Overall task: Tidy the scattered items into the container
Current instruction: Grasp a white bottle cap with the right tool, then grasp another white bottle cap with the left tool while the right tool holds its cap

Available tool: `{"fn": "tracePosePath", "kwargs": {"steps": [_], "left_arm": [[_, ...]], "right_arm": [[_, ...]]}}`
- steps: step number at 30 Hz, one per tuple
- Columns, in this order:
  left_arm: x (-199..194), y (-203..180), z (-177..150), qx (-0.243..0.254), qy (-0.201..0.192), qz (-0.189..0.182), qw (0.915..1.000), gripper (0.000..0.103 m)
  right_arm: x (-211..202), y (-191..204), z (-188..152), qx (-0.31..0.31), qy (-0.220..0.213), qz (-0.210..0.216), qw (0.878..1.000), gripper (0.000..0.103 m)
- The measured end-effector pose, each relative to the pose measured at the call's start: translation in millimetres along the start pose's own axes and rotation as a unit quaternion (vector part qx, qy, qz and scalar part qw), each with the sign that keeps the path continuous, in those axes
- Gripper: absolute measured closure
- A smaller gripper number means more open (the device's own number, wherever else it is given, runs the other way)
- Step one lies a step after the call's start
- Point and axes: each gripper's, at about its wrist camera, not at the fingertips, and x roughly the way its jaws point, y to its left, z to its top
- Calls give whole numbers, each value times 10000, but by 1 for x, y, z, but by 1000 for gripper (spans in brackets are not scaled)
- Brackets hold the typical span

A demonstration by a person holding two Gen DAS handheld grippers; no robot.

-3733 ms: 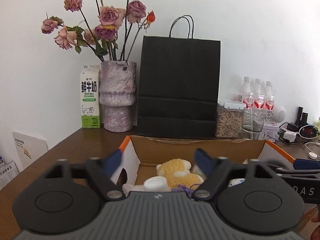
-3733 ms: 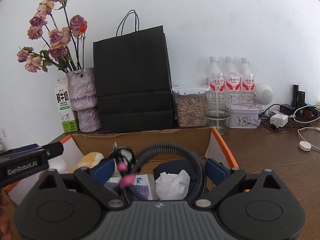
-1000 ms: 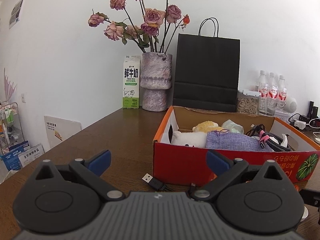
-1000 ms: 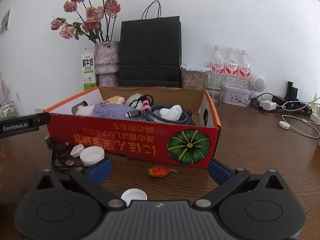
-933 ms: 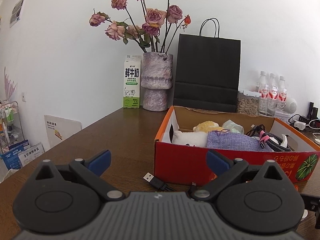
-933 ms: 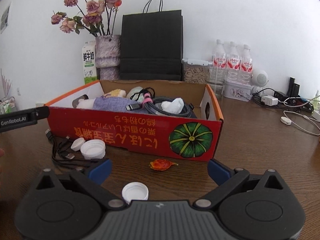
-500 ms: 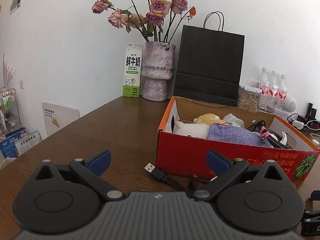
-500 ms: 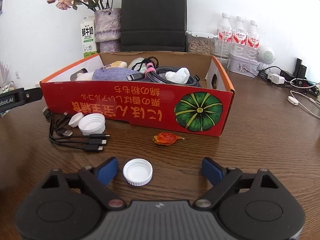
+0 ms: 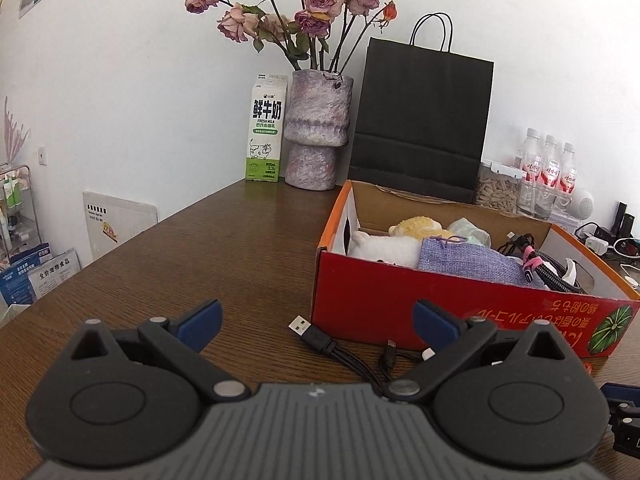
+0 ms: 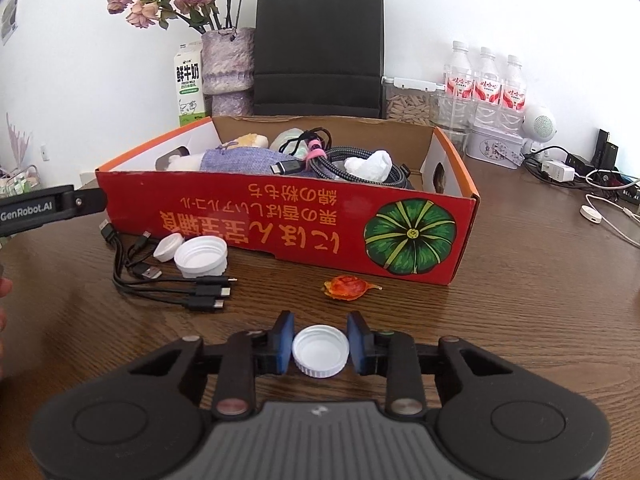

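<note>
A white bottle cap, open side up with a ribbed rim, lies on the wooden table at 6 o'clock from the red cardboard box. The right gripper is closing on it, blue pads on either side and at or nearly at the rim. I cannot tell if they press yet.

The box, with a green pumpkin print and orange script, holds a purple pouch, white and yellow plush toys, a coiled braided cable with a pink tie, and crumpled white tissue.

At 9 o'clock from the held cap, two more white caps and a black multi-plug cable lie against the box front. An orange dried bit is at 12 o'clock.

The left gripper is tilted slightly down over the table at the box's left corner, jaws wide and empty.
</note>
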Motion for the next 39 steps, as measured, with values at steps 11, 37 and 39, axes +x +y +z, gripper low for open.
{"fn": "tracePosePath", "kwargs": {"steps": [11,37,39], "left_arm": [[-2,-9,-1,272,-45,-66,9996,0],[32,-61,-9,1257,914,-1142,9812,70],[34,-62,-9,1271,949,-1209,9799,72]], "right_arm": [[-16,-3,-1,80,-537,-296,9981,76],[-15,-30,4,480,-776,-365,9952,76],[-15,-28,4,439,-764,-332,9956,76]]}}
